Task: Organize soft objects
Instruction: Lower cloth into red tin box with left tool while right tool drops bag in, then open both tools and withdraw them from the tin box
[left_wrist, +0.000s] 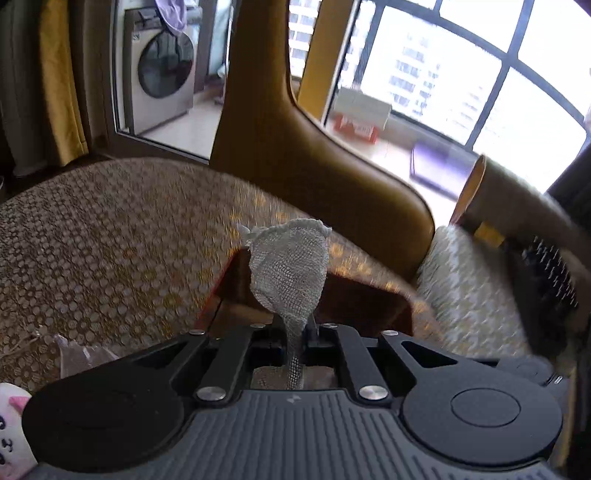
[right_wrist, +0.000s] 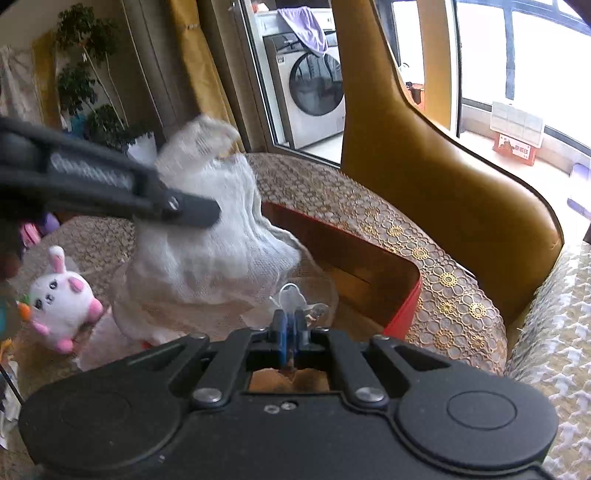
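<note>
- Daylight from a large grid-paned window (left_wrist: 461, 74) falls on a round desk (left_wrist: 110, 240) covered in gold-patterned lace, with a mustard leather chair (left_wrist: 295, 147) pushed up to its far edge and a washing machine (right_wrist: 314, 85) standing beyond a glass door.
- Left claw (left_wrist: 295, 332) is pinched shut on a white mesh cloth (left_wrist: 288, 266), whose gathered neck runs between the fingers while the rest flares upward above them.
- Right wrist view shows the left claw (right_wrist: 192, 210) reaching in from the left, clamped across the middle of the mesh cloth (right_wrist: 207, 229), which hangs over a red box (right_wrist: 406, 310) with a brown interior that sits on the desk (right_wrist: 443, 280).
- Right claw (right_wrist: 291, 325) has its blue-padded fingers pressed close together, with a wisp of clear plastic film (right_wrist: 291, 295) at their tips; whether it is gripped cannot be told.
- White plush rabbit (right_wrist: 61, 299) with pink ears and feet sits upright on the desk, to the left of the cloth and apart from it.
</note>
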